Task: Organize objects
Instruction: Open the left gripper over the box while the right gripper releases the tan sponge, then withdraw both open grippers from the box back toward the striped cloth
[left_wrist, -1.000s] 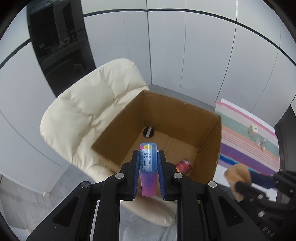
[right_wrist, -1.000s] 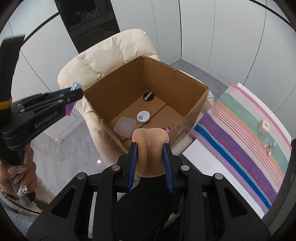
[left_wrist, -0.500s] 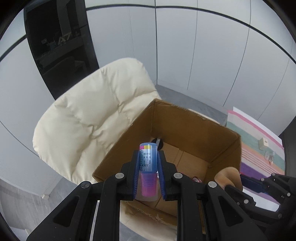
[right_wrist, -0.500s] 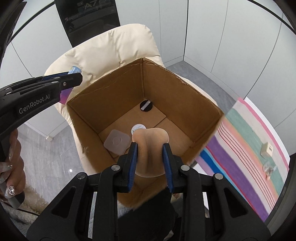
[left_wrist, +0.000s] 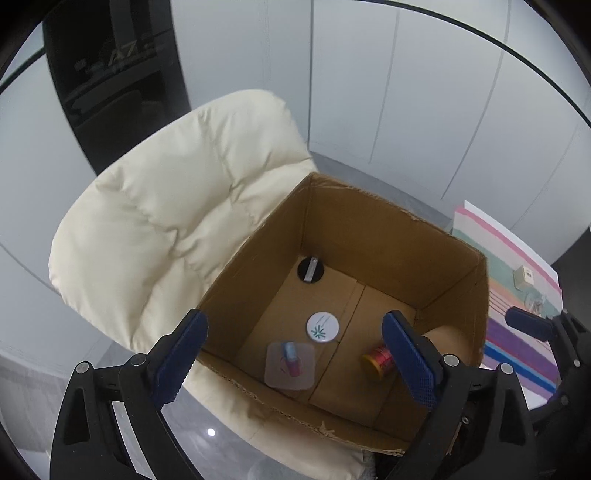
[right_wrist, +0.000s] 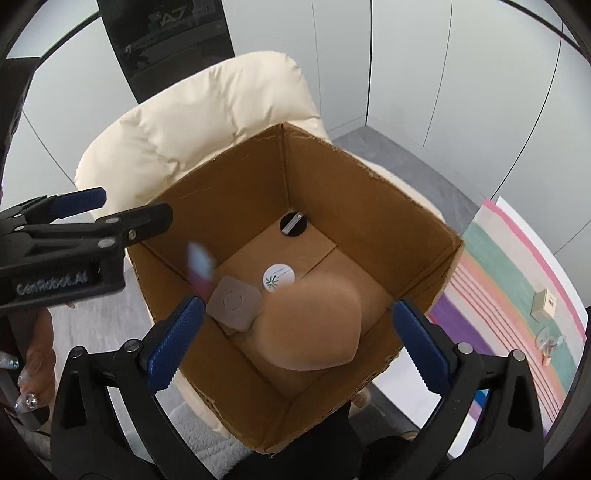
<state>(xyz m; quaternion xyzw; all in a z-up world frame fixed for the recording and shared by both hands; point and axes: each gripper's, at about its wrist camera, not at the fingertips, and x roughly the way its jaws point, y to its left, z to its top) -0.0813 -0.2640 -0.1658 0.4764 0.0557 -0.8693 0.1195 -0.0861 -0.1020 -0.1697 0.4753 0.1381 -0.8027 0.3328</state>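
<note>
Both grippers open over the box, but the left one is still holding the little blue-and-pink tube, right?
Not quite. The left gripper is open and empty: the left wrist view shows the tube already down in the box, over the square pad. The right gripper is open too.

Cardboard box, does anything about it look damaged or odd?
Yes. The cardboard box sits on a cream padded chair, not a flat surface, and its near rim looks torn and frayed.
</note>
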